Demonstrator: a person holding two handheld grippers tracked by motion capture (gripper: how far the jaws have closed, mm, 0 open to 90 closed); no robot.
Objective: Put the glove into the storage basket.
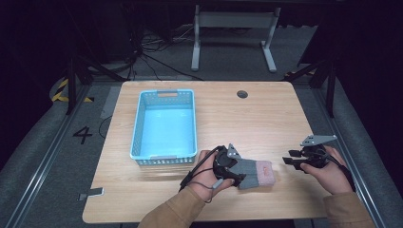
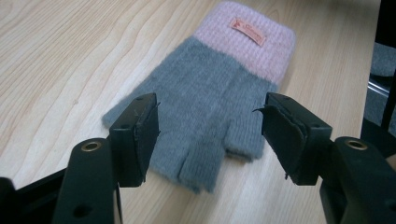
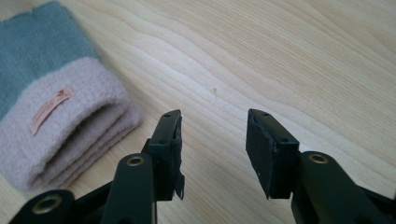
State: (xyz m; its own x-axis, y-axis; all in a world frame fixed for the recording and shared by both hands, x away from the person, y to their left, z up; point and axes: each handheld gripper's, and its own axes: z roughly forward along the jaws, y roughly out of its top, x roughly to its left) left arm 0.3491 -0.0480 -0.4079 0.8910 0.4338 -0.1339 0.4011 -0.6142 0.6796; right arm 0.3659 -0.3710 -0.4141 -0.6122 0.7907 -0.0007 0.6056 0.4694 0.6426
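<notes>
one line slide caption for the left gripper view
Open left gripper poised over the finger end of a grey fingerless glove with a pink cuff on the wooden table.

Light wooden table (image 1: pixel 247 118) stood on grey carpet floor (image 1: pixel 28 142). Dark room behind, dim light. White table frame (image 1: pixel 233 28) beyond far edge, black cables (image 1: pixel 152 57) tangled on floor. Yellow-black hazard tape (image 1: pixel 59 90) at left, painted number 4 (image 1: pixel 82 135) nearby.

Wooden table (image 1: pixel 247 118), basket (image 1: pixel 164 124), glove (image 1: pixel 256 174)
</notes>
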